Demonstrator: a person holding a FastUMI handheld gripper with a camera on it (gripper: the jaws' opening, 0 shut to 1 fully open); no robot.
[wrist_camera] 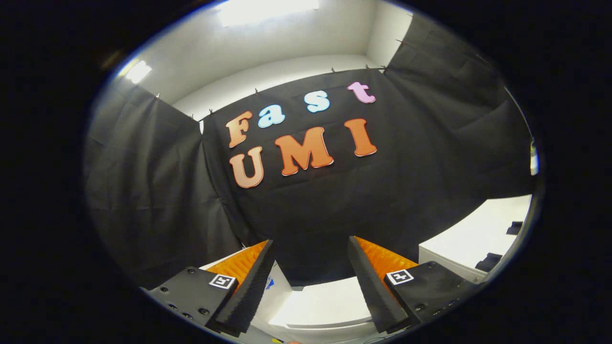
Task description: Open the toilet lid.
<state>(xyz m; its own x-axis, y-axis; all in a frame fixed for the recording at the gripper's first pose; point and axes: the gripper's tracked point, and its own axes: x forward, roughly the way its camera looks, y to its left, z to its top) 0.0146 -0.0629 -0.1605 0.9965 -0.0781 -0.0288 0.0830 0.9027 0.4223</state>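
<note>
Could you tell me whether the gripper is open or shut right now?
Open: the gripper's fingers stand apart with nothing between them, above a white surface.

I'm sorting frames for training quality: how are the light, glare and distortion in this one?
Gripper view: strong fisheye bending, the black cloth wall curves. The ceiling light is blown out to glare, and the white surface between the open fingers is overexposed, its detail lost. The gripper is sharp and holds nothing; the white block beside it is bright.
</note>
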